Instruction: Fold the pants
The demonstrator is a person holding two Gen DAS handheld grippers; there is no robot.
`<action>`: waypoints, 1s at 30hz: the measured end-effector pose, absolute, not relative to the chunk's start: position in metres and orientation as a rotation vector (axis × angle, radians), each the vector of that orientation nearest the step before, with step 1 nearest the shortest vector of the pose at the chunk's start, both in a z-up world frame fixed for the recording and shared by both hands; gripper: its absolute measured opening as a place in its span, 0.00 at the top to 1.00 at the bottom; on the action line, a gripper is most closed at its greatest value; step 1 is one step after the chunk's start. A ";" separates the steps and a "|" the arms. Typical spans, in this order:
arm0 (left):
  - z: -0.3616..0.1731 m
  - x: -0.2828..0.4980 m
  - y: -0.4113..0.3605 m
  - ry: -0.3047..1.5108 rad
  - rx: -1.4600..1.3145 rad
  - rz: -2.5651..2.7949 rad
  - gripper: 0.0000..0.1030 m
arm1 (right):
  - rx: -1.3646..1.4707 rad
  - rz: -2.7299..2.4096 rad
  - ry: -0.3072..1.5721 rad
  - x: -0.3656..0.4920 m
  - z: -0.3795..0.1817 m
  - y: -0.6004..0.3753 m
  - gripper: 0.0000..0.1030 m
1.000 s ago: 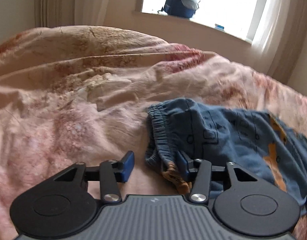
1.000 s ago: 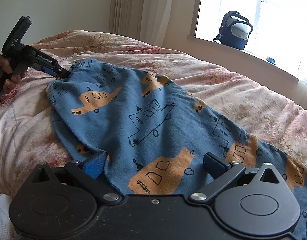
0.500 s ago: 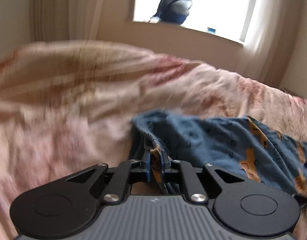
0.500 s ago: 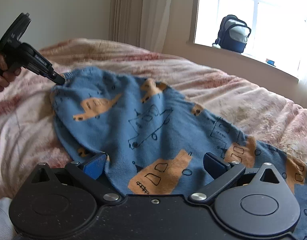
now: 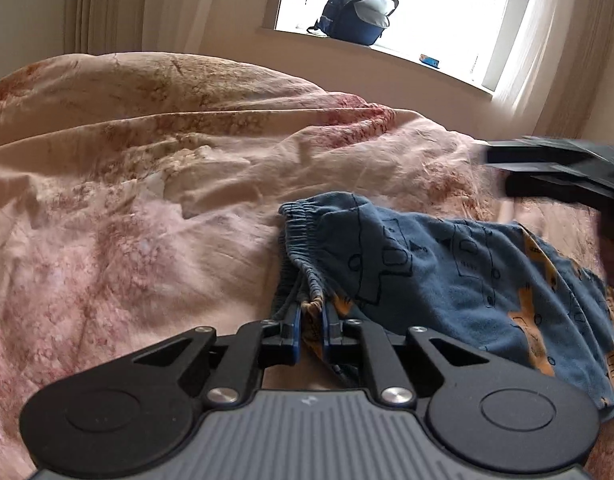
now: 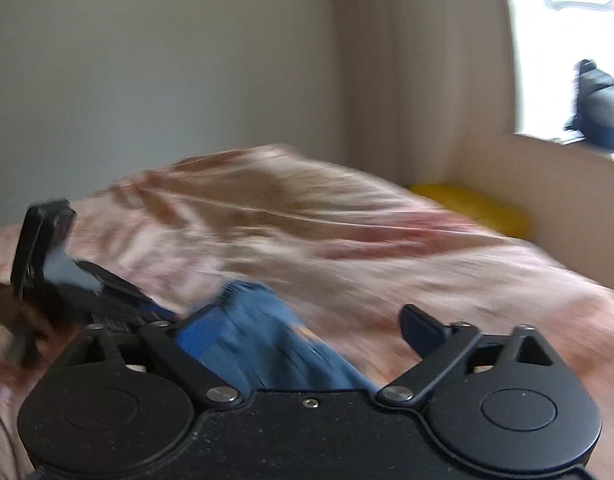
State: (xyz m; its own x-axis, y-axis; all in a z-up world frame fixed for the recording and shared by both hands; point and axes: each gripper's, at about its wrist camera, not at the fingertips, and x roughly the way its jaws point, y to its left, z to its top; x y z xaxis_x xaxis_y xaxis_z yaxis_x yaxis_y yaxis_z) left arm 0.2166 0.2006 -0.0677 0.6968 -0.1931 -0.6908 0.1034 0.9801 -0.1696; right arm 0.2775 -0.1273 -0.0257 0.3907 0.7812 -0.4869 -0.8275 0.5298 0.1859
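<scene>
Barely begun, by the look of it: the pants (image 5: 459, 280) lie spread and unfolded on the bed (image 5: 147, 200), blue with orange vehicles, waistband toward the pillow end. The left hand-held gripper (image 5: 310, 326) is pinched tight on the near corner of the waistband (image 5: 307, 256). The right hand-held gripper (image 6: 307, 332) is wide but closing, with blurred blue cloth between its jaws; its pads do not appear to press on it. No fold shows yet, so I judge every fold is left to do.
</scene>
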 end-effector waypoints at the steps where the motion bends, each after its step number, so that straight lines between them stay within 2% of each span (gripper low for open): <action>1: -0.068 0.216 0.199 0.781 -0.106 -0.167 0.89 | -0.105 1.045 0.577 0.287 -0.028 -0.112 0.27; 3: -0.067 0.215 0.198 0.779 -0.085 -0.173 0.89 | -0.105 1.121 0.637 0.308 -0.036 -0.077 0.33; 6: -0.068 0.217 0.203 0.783 -0.131 -0.175 0.89 | -0.131 1.225 0.759 0.324 -0.052 -0.043 0.35; 8: -0.068 0.217 0.206 0.774 -0.151 -0.173 0.89 | -0.227 1.230 0.767 0.322 -0.062 -0.029 0.60; 9: -0.066 0.216 0.206 0.761 -0.152 -0.170 0.89 | -0.286 1.186 0.739 0.321 -0.064 -0.025 0.88; 12: -0.064 0.219 0.206 0.743 -0.133 -0.163 0.88 | -0.217 1.182 0.725 0.326 -0.060 -0.035 0.96; 14: -0.066 0.224 0.205 0.753 -0.120 -0.159 0.81 | -0.221 1.151 0.729 0.330 -0.066 -0.038 0.96; 15: -0.067 0.224 0.204 0.750 -0.116 -0.149 0.67 | -0.219 1.140 0.739 0.330 -0.070 -0.038 0.95; 16: -0.066 0.223 0.205 0.751 -0.110 -0.120 0.37 | -0.219 1.127 0.738 0.329 -0.072 -0.037 0.88; 17: -0.066 0.222 0.207 0.749 -0.106 -0.080 0.27 | -0.217 1.113 0.728 0.326 -0.073 -0.037 0.81; 18: -0.066 0.219 0.210 0.737 -0.111 -0.045 0.19 | -0.207 1.106 0.718 0.324 -0.071 -0.041 0.69; 19: -0.066 0.216 0.215 0.731 -0.130 -0.040 0.19 | -0.196 1.100 0.709 0.322 -0.067 -0.047 0.57; 22: -0.070 0.220 0.232 0.761 -0.226 -0.088 0.20 | -0.160 1.066 0.664 0.311 -0.050 -0.083 0.37; 23: -0.071 0.222 0.235 0.760 -0.254 -0.101 0.21 | -0.157 1.049 0.656 0.307 -0.046 -0.093 0.35; 26: -0.074 0.232 0.238 0.775 -0.335 -0.180 0.28 | -0.157 0.961 0.629 0.277 -0.034 -0.145 0.22; 29: -0.082 0.237 0.237 0.821 -0.387 -0.210 0.36 | -0.131 0.847 0.649 0.235 -0.032 -0.206 0.21; 30: -0.083 0.237 0.237 0.830 -0.404 -0.210 0.45 | -0.111 0.791 0.657 0.219 -0.032 -0.226 0.20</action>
